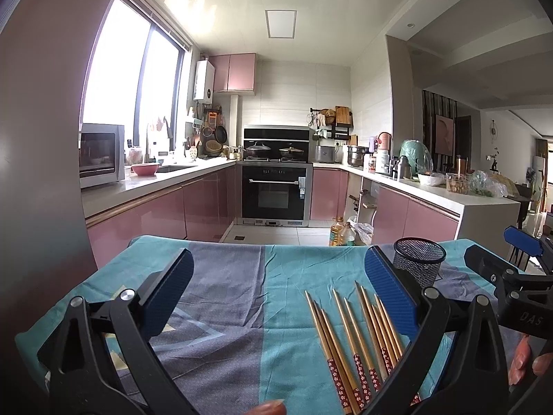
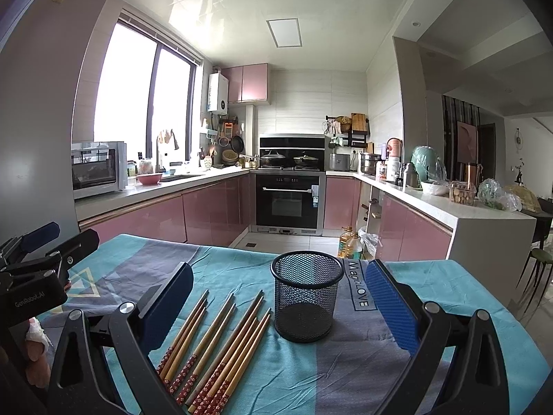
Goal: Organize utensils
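While both grippers hang open and empty above the desk (image 2: 432,363), nothing has yet gone into the cup (image 2: 306,299). The chopsticks (image 2: 221,349) lie flat in a loose row just left of the cup, tips pointing away toward the kitchen, patterned handles nearest the person. Seen from the right gripper (image 2: 280,307), they sit inside its spread, toward its left finger, with the cup dead ahead. For the left gripper (image 1: 278,299), the chopsticks (image 1: 356,342) lie toward its right finger and the cup (image 1: 418,263) beyond it. Either could reach; the right looks better lined up with the cup.
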